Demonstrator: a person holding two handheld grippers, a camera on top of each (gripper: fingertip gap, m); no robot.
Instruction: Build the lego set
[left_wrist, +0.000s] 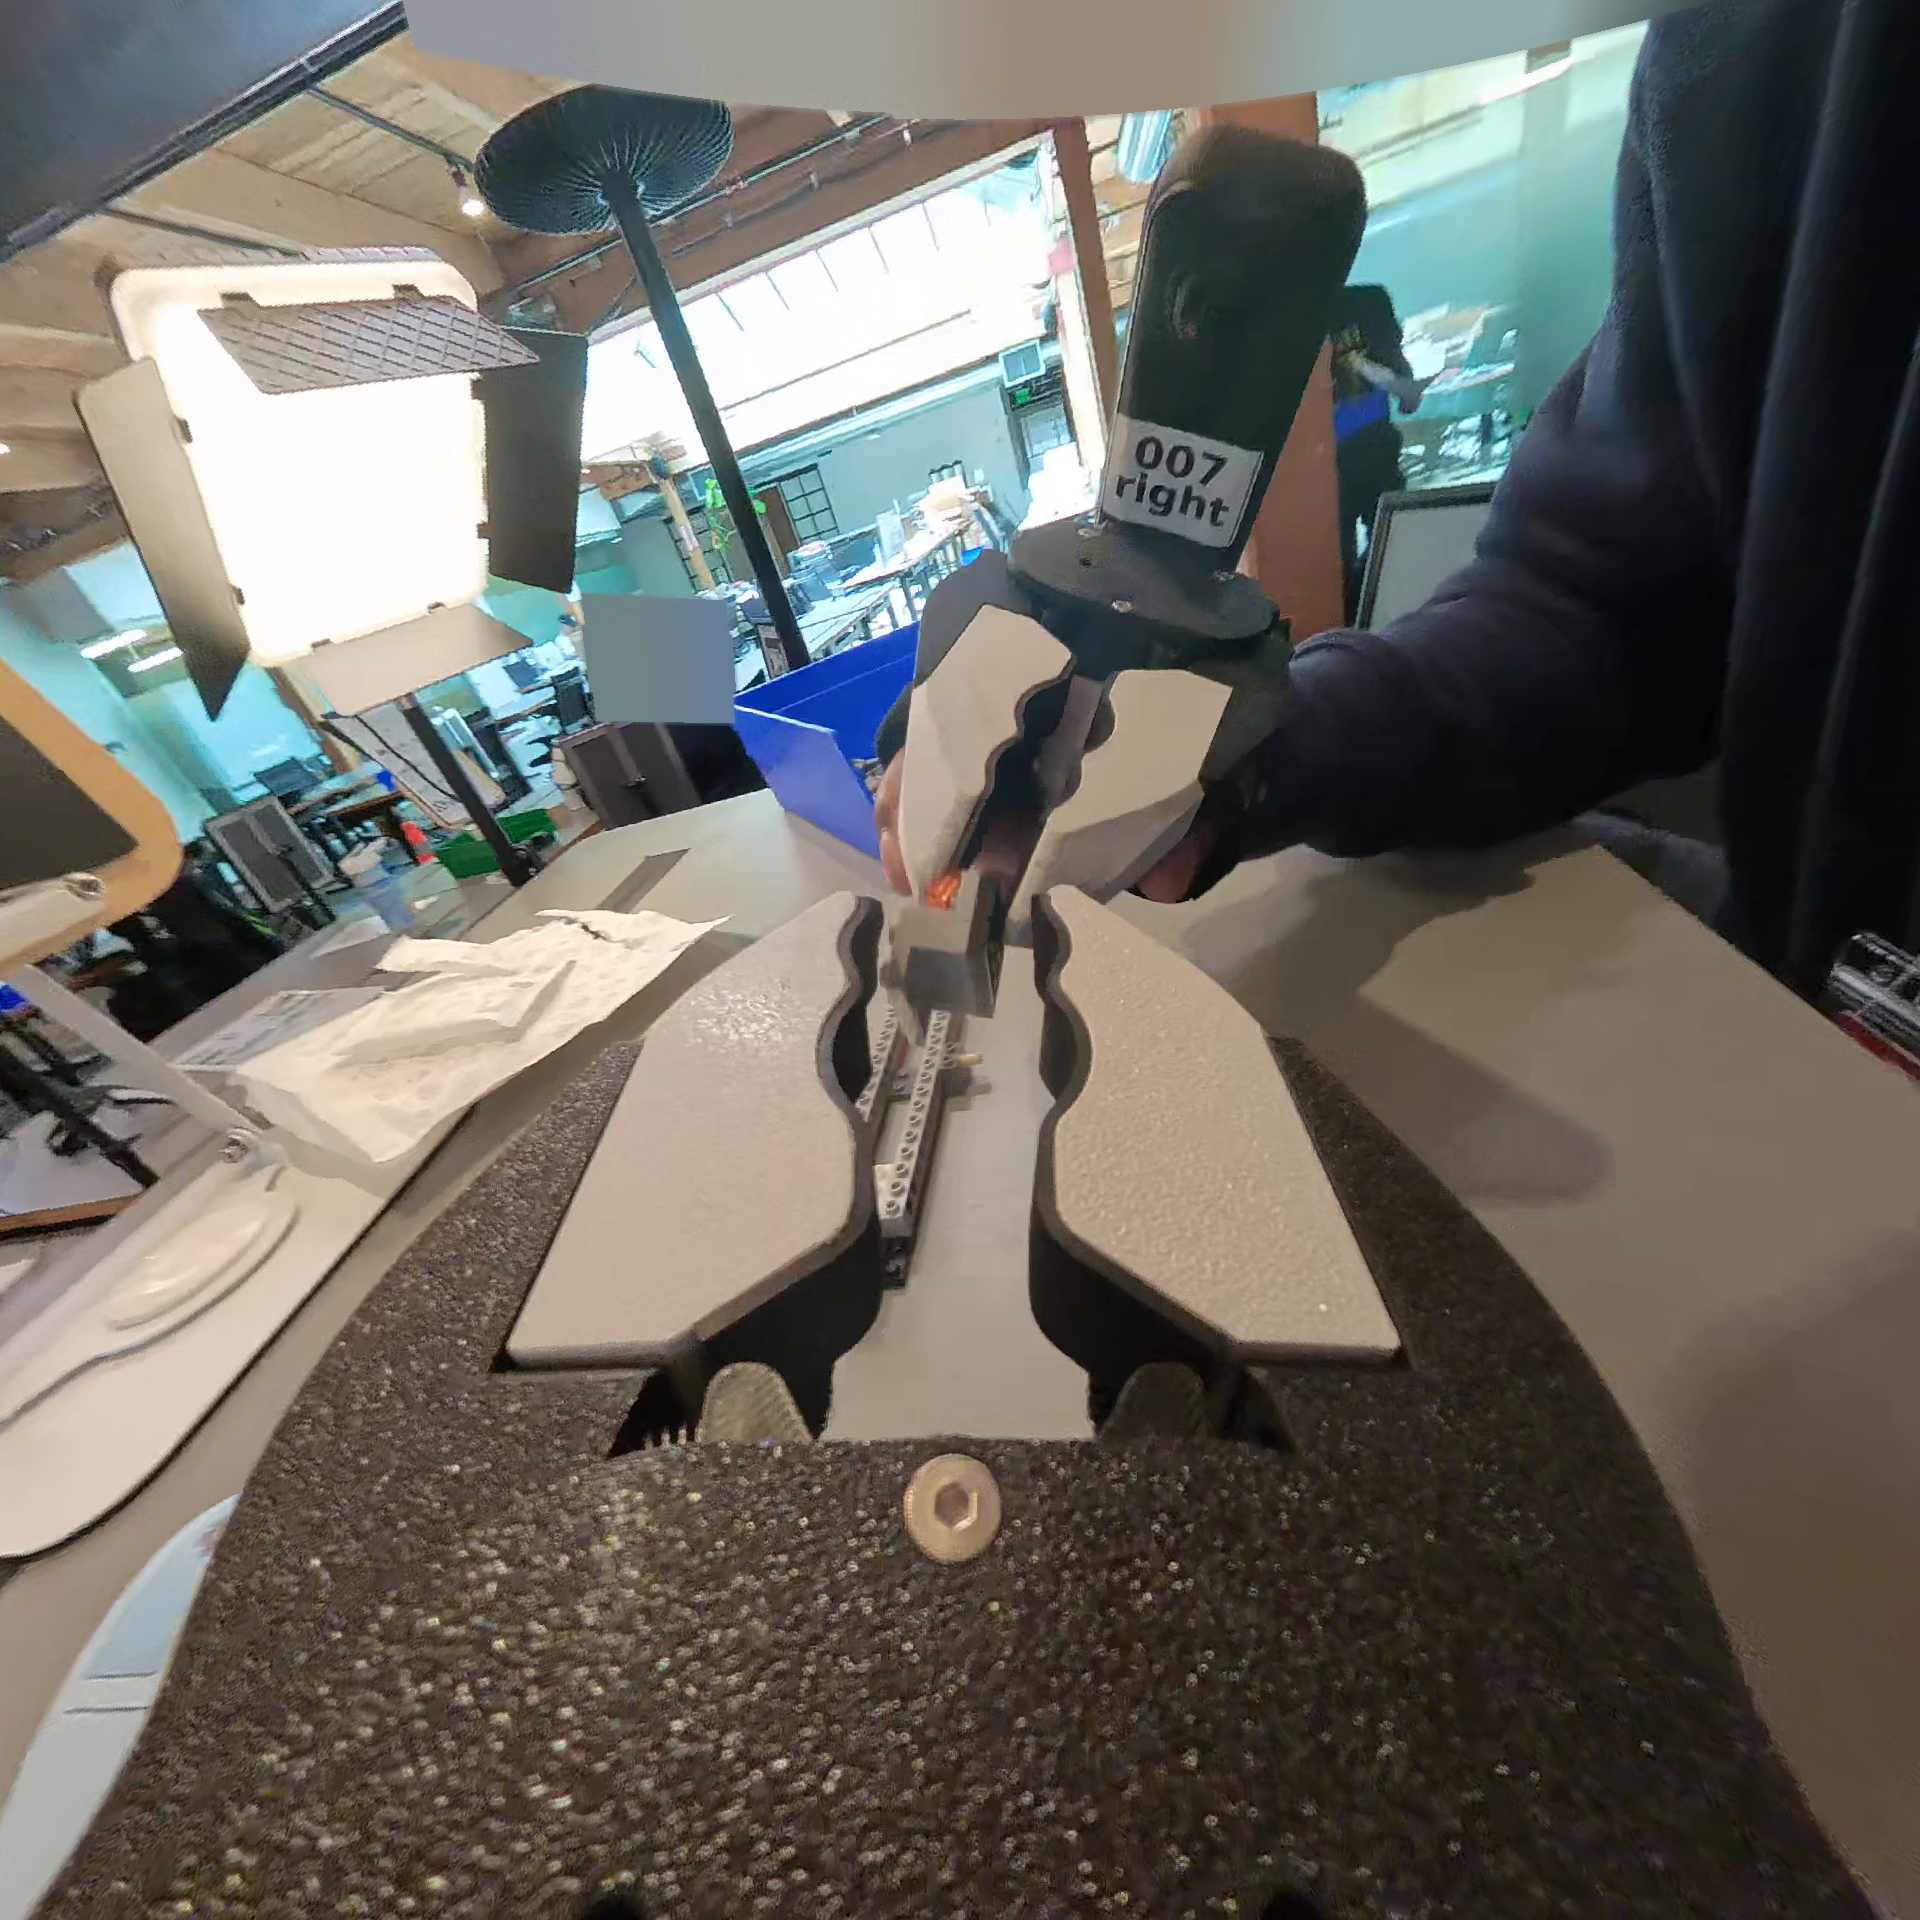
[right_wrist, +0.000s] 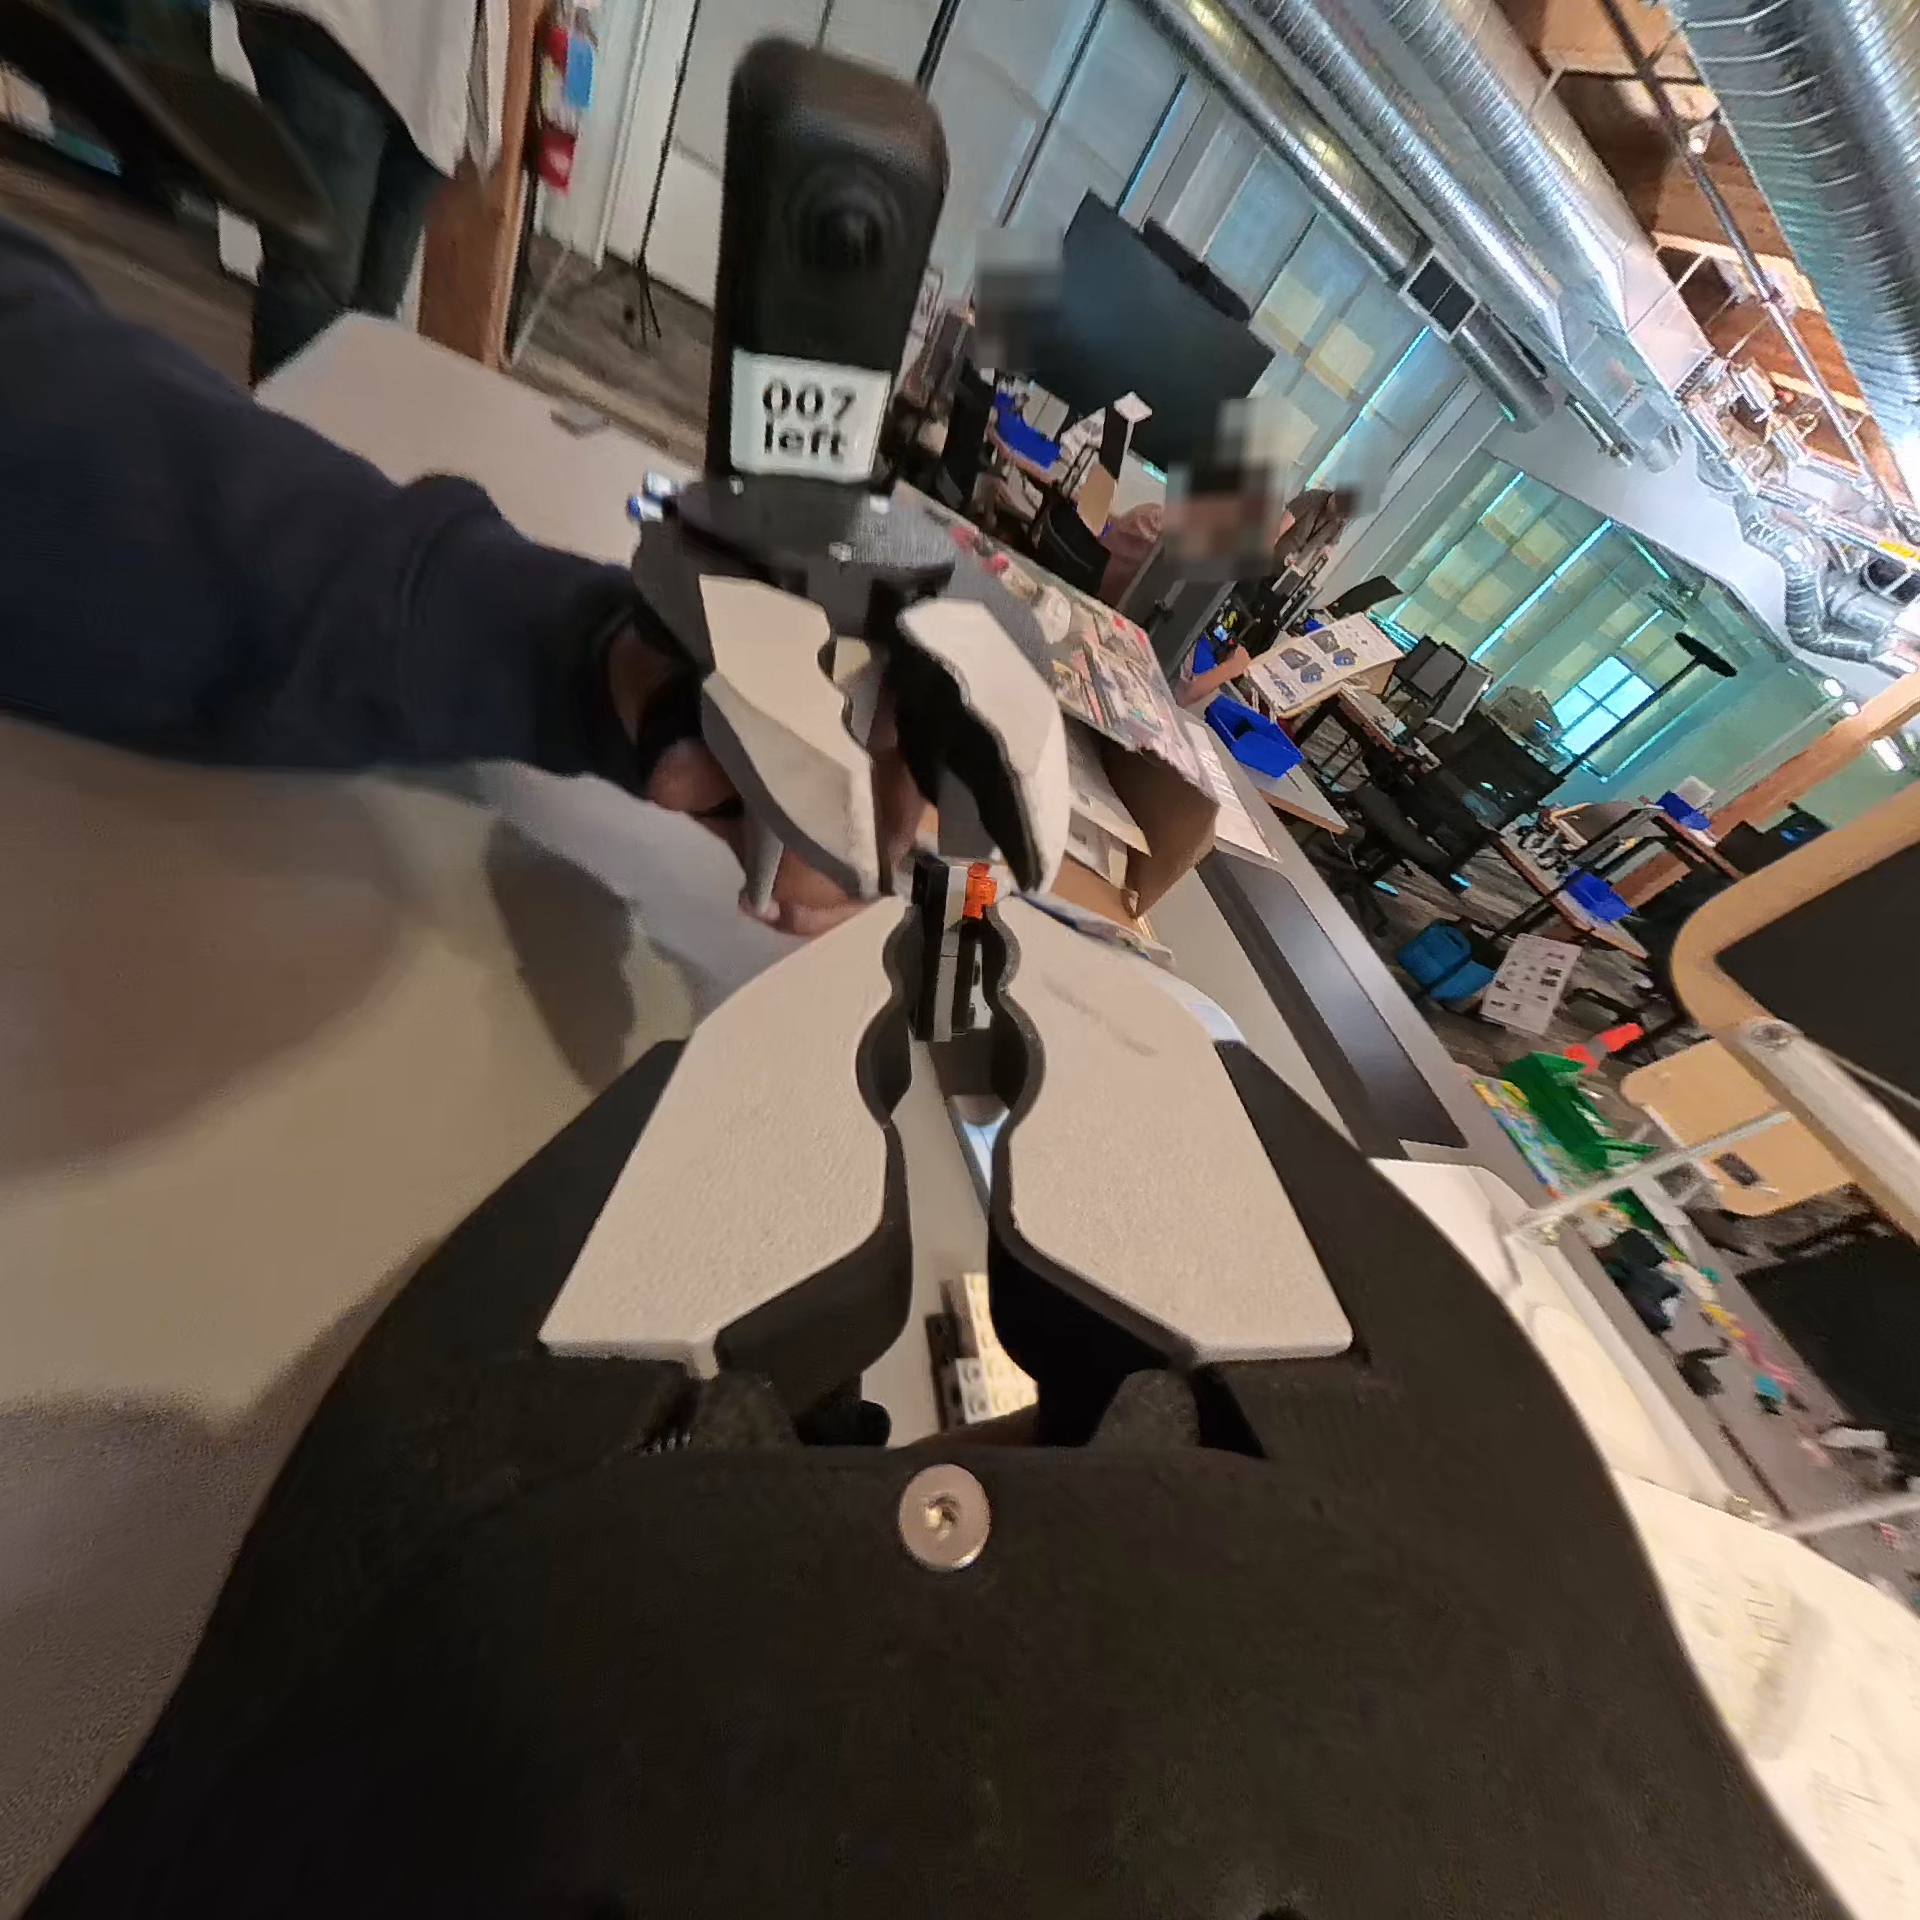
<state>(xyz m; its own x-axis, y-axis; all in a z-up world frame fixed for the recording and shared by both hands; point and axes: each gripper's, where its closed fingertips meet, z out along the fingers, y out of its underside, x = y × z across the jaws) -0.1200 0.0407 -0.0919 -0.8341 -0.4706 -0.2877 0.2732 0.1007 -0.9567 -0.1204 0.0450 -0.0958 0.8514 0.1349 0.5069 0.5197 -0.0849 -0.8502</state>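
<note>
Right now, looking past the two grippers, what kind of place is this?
Probably an open-plan workshop or lab. Exposed silver ducting runs under a wooden ceiling, rows of work tables carry blue parts bins, and a bright studio light panel on a stand lights the grey table.

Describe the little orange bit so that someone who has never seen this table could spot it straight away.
Start at the grey table, where the two grippers meet tip to tip. The right gripper is closed on a small brick assembly of black and grey pieces, just in front of the left gripper. The orange piece is a tiny stud at the assembly's far end, the only bright colour among the black and grey parts.
</note>
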